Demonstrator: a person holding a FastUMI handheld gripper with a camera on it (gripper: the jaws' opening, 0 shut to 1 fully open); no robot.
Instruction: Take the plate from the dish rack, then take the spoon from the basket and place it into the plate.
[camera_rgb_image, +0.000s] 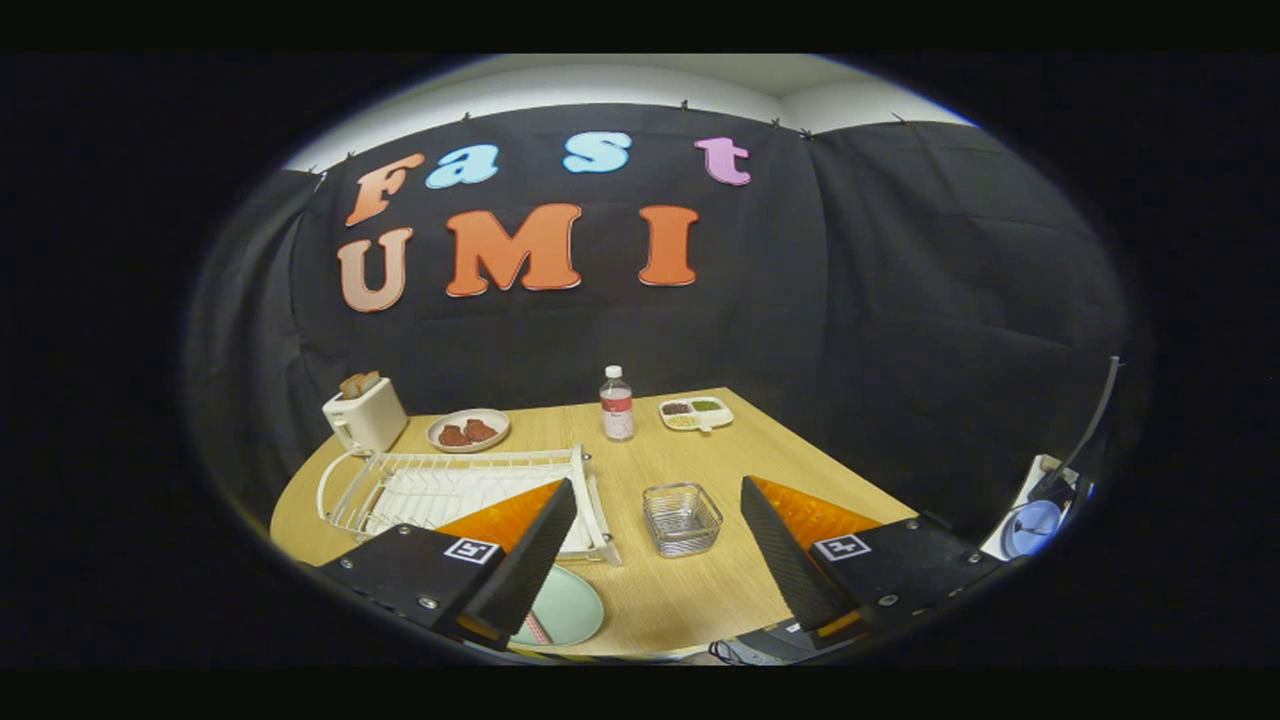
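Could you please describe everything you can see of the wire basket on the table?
The wire basket is a small square container of shiny metal mesh with a rounded rim. It stands upright on the wooden table, right of the white dish rack, ahead of the open gripper and between its fingers, untouched. Its contents cannot be made out.

Pale green plate (570, 608) lies flat before the white rack (450, 490), spoon (538, 628) seemingly on it.

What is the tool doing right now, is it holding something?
Tool: open, fingers spread wide, holding nothing. The wire basket sits on the table between them, untouched. The plate lies on the table by the left finger.
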